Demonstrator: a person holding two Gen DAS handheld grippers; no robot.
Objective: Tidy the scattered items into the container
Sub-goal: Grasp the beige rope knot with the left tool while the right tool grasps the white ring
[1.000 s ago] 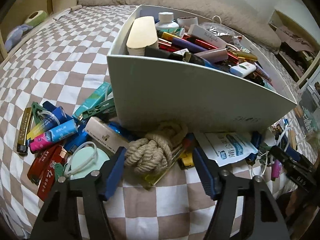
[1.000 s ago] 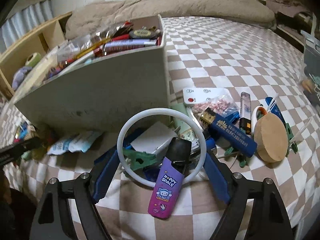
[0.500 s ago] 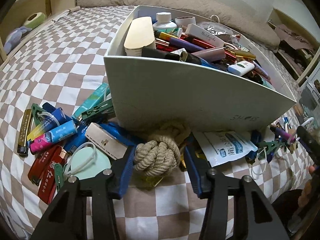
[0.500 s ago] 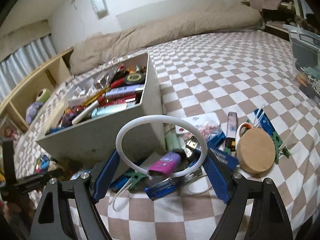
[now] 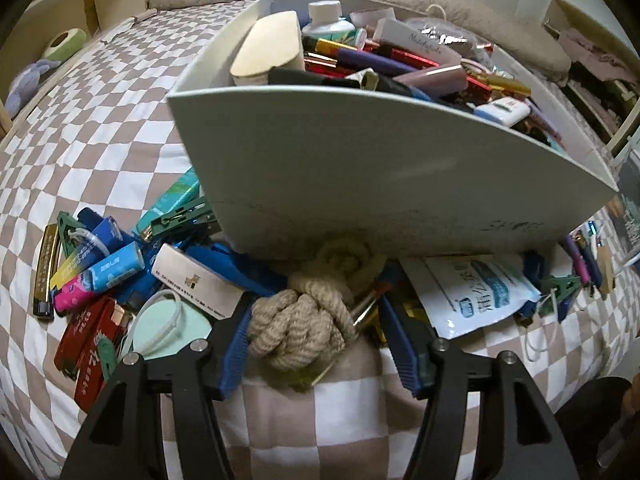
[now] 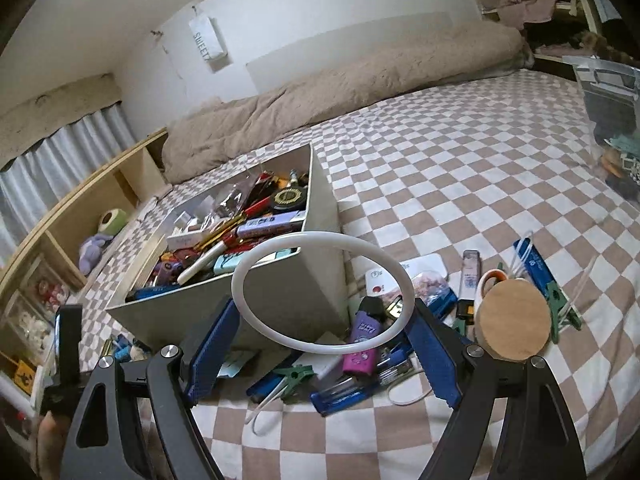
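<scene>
A white box, full of pens, tubes and packets, stands on a checkered bed; it also shows in the right wrist view. My left gripper is shut on a beige rope knot lying against the box's front wall. My right gripper is shut on a white ring and holds it in the air in front of the box's near corner. A purple vape lies on the bed below the ring.
Left of the knot lie a white carton, a mint disc, red packs and colourful tubes. A white-blue sachet lies to the right. A round wooden disc, clips and pens lie right of the box.
The left gripper closed in on the rope knot and moved nearer the box. The right gripper lifted the ring off the bed; the purple vape fell away and lies on the bed.
</scene>
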